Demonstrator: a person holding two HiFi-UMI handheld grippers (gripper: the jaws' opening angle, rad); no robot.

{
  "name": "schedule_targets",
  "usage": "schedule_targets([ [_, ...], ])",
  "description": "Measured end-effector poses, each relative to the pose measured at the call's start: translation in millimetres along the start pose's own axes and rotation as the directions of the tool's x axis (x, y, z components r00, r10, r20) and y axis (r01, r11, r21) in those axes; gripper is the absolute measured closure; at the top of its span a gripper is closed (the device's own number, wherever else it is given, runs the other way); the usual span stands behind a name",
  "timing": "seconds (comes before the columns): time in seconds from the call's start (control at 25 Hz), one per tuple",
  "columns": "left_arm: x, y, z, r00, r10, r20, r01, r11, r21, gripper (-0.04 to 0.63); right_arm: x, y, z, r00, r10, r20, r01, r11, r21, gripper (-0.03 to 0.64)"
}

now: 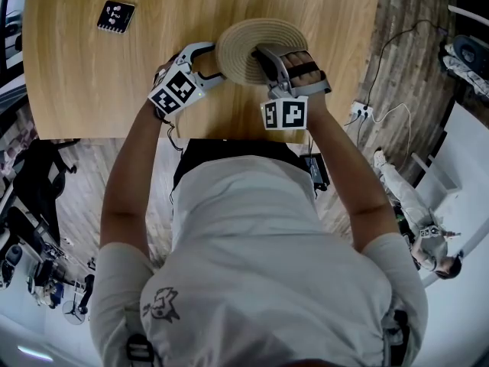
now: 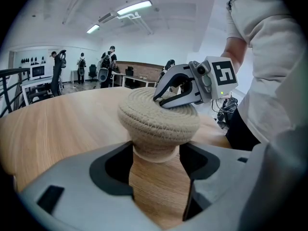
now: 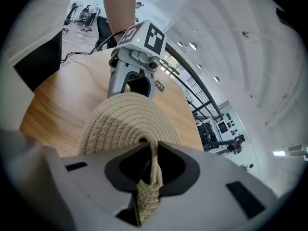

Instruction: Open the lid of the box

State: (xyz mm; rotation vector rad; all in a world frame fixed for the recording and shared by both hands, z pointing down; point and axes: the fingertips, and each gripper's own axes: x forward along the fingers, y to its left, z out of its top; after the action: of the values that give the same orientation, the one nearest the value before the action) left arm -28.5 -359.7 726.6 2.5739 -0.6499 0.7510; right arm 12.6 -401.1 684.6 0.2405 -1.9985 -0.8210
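A small black marker card (image 1: 116, 16) lies on the wooden bench (image 1: 84, 90), well to the left of the box and far from it. The left tongs (image 1: 216, 62) reach the box from its left side and point down at a slant. In the left gripper view these tongs (image 2: 156, 159) stand wide, and the box's narrower lower body (image 2: 155, 154) fills the gap between them, with a pad against each side. The box (image 1: 238, 61) is round and made of coiled rope. It sits on the bench near the edge closest to the person, and its wider lid (image 1: 256, 35) is on top. The right tongs (image 1: 267, 56) come over the box from its right and rest on the lid. In the right gripper view they (image 3: 150, 153) are drawn nearly together, pinching a flat woven tab (image 3: 147, 196) that rises from the lid's middle. On the floor to the right of the box lie a white power strip (image 1: 360, 113) and its cables
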Motion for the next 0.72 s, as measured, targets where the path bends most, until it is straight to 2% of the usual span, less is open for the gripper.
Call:
schedule_targets([
  [0.4, 0, 0, 1, 1.000, 0.008, -0.019, -0.009, 1.000, -0.005, 0.288, -10, -6, 3, 0.999, -0.028, 0.016, 0.028, 1.000, 0.013, 0.574],
  [0.72, -14, -4, 11, 0.999, 0.030, 0.038, -0.028, 0.998, -0.061, 0.287, -33, -27, 12, 0.994, -0.101, 0.048, 0.093, 0.987, 0.132, 0.580],
])
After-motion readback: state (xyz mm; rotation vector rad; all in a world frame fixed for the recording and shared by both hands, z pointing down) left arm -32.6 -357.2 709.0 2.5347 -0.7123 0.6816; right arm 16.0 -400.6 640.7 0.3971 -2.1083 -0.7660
